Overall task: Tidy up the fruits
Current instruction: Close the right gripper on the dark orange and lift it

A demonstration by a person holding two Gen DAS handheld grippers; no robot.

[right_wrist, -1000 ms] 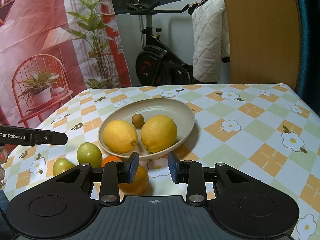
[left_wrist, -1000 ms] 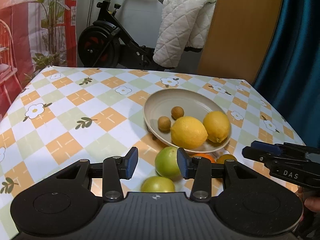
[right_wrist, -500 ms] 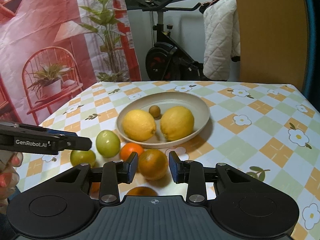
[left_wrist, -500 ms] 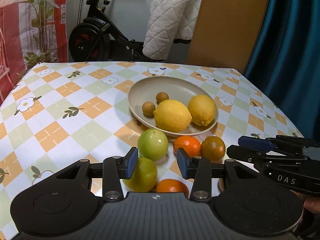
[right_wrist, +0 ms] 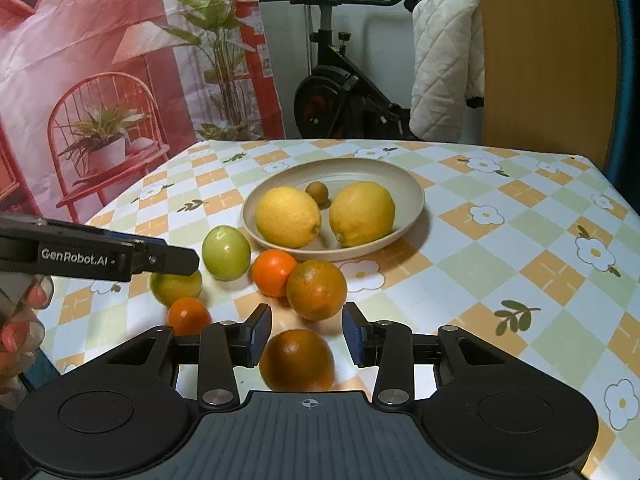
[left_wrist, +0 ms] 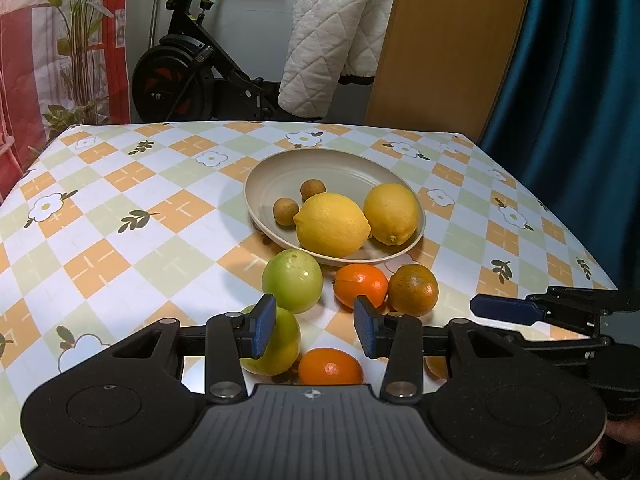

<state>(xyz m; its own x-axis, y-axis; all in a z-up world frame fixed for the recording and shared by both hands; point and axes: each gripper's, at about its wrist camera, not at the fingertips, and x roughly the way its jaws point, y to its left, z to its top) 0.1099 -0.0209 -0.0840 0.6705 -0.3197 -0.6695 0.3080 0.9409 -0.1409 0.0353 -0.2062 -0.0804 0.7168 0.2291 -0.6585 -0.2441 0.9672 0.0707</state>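
A beige plate (left_wrist: 280, 172) (right_wrist: 412, 196) holds two lemons (left_wrist: 332, 225) (right_wrist: 288, 217) and small brown fruits (left_wrist: 286, 211). In front of it on the tablecloth lie two green fruits (left_wrist: 292, 280) (right_wrist: 226, 253), small oranges (left_wrist: 361, 285) (right_wrist: 274, 273) and darker oranges (left_wrist: 413, 290) (right_wrist: 316, 290). My left gripper (left_wrist: 315, 329) is open and empty, above a green fruit (left_wrist: 280, 344) and an orange (left_wrist: 330, 366). My right gripper (right_wrist: 307, 334) is open and empty, just above a dark orange (right_wrist: 298, 360).
The table has a checked floral cloth (left_wrist: 120, 208). Behind it stand an exercise bike (left_wrist: 180, 80) with a white quilt (left_wrist: 340, 40), a wooden panel (left_wrist: 448, 40) and a blue curtain (left_wrist: 580, 80). A red chair (right_wrist: 108, 136) stands at the left.
Both grippers have drawn back from the plate toward the near edge, so more loose fruit shows in front of them. Both stay open and empty.
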